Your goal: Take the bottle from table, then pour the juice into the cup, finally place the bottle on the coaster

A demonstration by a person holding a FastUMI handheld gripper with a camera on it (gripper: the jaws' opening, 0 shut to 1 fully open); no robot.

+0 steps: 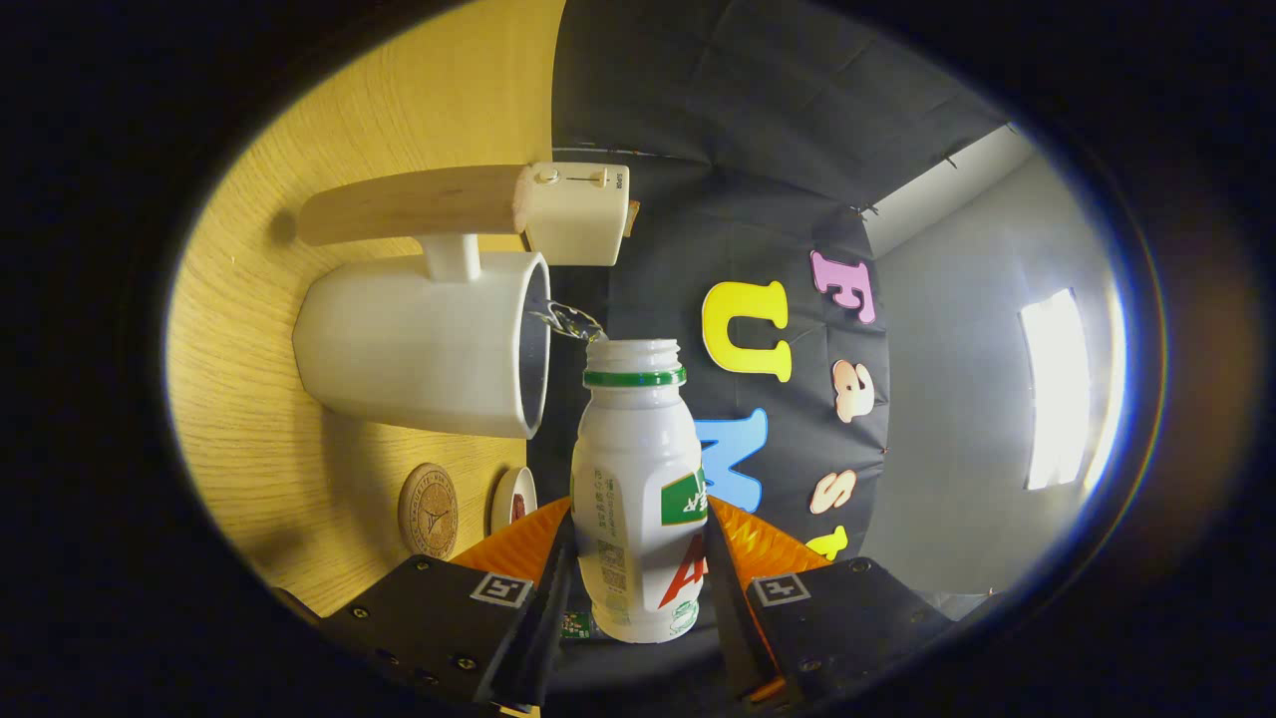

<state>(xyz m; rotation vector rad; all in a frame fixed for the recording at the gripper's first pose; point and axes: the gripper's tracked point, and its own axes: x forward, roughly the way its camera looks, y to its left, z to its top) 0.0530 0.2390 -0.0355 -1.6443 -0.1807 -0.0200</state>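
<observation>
I hold the gripper [638,588] clamped on the tilted juice bottle [638,499], its mouth at the white mug's [419,344] rim near the table's far edge; any wrist drift sends the stream [566,321] outside the rim.

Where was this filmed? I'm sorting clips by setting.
Likely a staged recording booth: a wooden table against a black cloth wall, where the gripper tips a bottle toward a white cup.
</observation>
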